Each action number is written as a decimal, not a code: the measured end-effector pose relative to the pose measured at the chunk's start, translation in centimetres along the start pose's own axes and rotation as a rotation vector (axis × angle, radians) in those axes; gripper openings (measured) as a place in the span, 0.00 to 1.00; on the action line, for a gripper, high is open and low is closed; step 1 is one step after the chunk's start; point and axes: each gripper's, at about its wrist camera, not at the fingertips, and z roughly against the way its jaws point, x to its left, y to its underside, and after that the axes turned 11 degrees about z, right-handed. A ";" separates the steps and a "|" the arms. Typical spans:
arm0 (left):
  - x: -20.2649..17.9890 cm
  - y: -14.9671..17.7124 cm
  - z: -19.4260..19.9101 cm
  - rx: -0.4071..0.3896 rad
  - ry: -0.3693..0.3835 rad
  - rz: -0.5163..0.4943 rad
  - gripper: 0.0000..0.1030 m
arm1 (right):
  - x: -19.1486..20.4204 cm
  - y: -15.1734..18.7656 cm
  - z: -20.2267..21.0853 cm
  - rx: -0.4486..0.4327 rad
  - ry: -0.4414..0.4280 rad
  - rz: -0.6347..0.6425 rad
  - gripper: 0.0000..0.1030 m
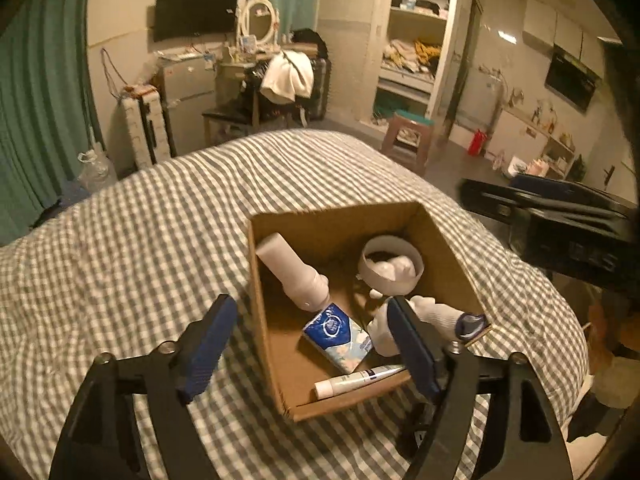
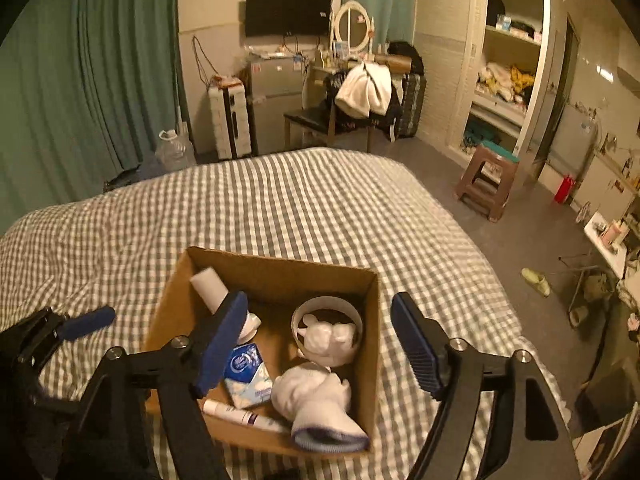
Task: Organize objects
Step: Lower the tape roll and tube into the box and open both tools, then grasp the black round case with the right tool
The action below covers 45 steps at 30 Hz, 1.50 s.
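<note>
An open cardboard box (image 1: 448, 248) (image 2: 374, 320) sits on the checked bed (image 1: 160, 224) (image 2: 280, 200). Inside lie a white bottle (image 1: 292, 270) (image 2: 208, 284), a blue tissue pack (image 1: 338, 334) (image 2: 246, 376), a small tube (image 1: 356, 380) (image 2: 236, 414), a white bowl holding a white figurine (image 1: 390, 268) (image 2: 328, 336), and a white glove with a blue cuff (image 1: 444, 314) (image 2: 320, 404). My left gripper (image 1: 312, 340) is open and empty, straddling the box's near left wall. My right gripper (image 2: 320, 340) is open and empty above the box; it shows at the right in the left wrist view (image 1: 560, 220).
A brown stool (image 2: 486, 184) stands on the floor right of the bed. A chair draped with clothes (image 2: 360, 100), a suitcase (image 2: 230, 120), a small fridge and an open wardrobe (image 2: 504, 60) line the far wall. Green curtains hang at left.
</note>
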 end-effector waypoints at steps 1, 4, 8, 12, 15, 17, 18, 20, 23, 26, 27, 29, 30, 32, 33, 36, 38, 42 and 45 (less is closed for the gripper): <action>0.0 0.1 0.9 -0.010 -0.005 0.000 0.82 | 0.2 0.1 1.2 -0.014 0.009 0.008 0.79; 0.1 0.3 3.3 -0.038 -0.032 0.002 0.90 | 0.6 0.0 4.7 -0.044 0.031 0.035 0.82; 0.3 0.8 7.1 -0.082 -0.054 0.017 0.95 | 0.9 1.1 9.4 -0.072 0.046 0.051 0.86; 0.6 2.0 10.4 -0.119 -0.079 0.031 0.97 | 1.3 2.8 14.2 -0.099 0.053 0.070 0.86; 0.9 3.5 12.3 -0.137 -0.098 0.039 0.98 | 2.0 4.2 17.4 -0.124 0.061 0.088 0.89; 1.2 4.7 12.9 -0.137 -0.109 0.044 0.99 | 2.6 5.3 18.5 -0.129 0.064 0.103 0.90; 1.3 5.4 13.0 -0.130 -0.110 0.048 0.99 | 2.8 5.9 18.8 -0.126 0.066 0.109 0.90; 1.6 6.8 12.9 -0.115 -0.115 0.058 0.99 | 3.1 7.2 19.0 -0.114 0.066 0.110 0.90; 1.7 9.1 12.1 -0.082 -0.153 0.065 0.99 | 3.9 9.4 17.6 -0.077 0.039 0.103 0.90; 1.6 11.1 11.0 -0.067 -0.190 0.071 0.99 | 4.7 11.7 15.2 -0.024 0.012 0.104 0.90; 1.6 12.0 10.7 -0.068 -0.195 0.073 0.99 | 5.1 12.5 14.2 0.000 0.000 0.109 0.90; 1.7 13.3 10.0 -0.068 -0.199 0.087 0.99 | 5.5 13.9 12.3 0.032 -0.020 0.111 0.90; 1.8 14.0 9.5 -0.065 -0.198 0.100 0.99 | 5.8 14.6 11.3 0.047 -0.027 0.111 0.90; 2.0 15.2 8.2 -0.055 -0.191 0.124 0.99 | 6.3 16.0 9.1 0.075 -0.047 0.105 0.90; 2.2 15.7 7.4 -0.048 -0.188 0.135 0.99 | 6.5 16.5 8.2 0.085 -0.052 0.099 0.90; 2.6 17.2 5.2 -0.022 -0.198 0.146 0.99 | 7.0 18.1 5.2 0.110 -0.059 0.089 0.90; 3.1 18.1 3.9 -0.004 -0.213 0.150 0.99 | 7.2 18.8 3.5 0.123 -0.051 0.091 0.90; 4.1 19.1 1.7 0.058 -0.209 0.178 0.99 | 7.3 20.3 0.3 0.152 -0.072 0.079 0.79; 4.4 19.1 1.2 0.069 -0.204 0.197 0.99 | 7.3 21.2 -1.7 0.179 -0.101 0.065 0.52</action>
